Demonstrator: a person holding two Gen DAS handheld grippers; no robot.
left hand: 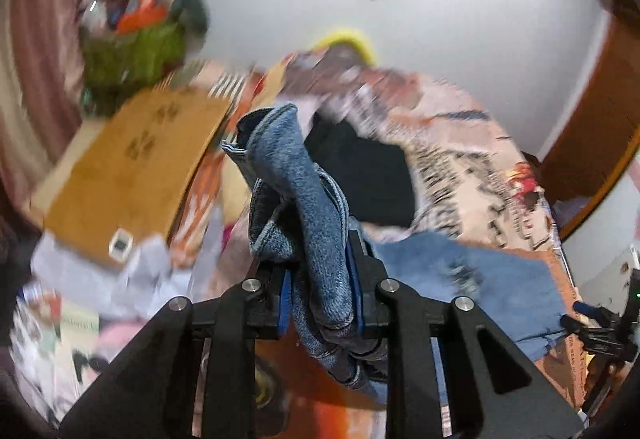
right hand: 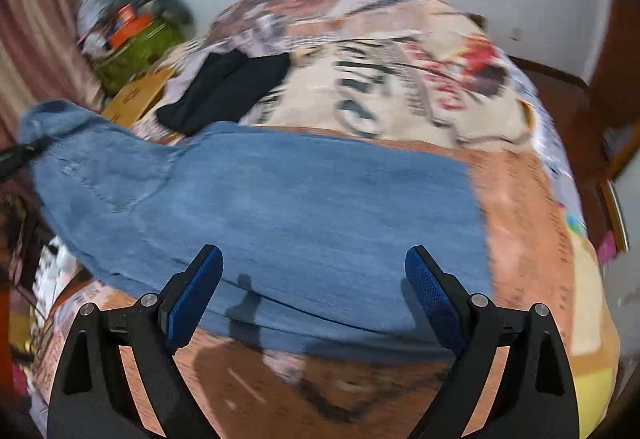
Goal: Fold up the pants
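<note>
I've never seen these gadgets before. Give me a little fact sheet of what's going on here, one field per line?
Place: a bed with a patterned blanket
Garment: blue jeans, mostly spread flat on the blanket
Left tongs: clamped on a bunched end of the jeans, raised off the bed
Right tongs: wide open, empty, above the near edge of the jeans
Other clothing: a black garment lying beyond the jeans
Beside the bed: a cardboard box
Fold: not yet made

A black garment (right hand: 224, 91) lies on the printed bedspread (right hand: 400, 79), a cardboard box (left hand: 132, 175) alongside.
</note>
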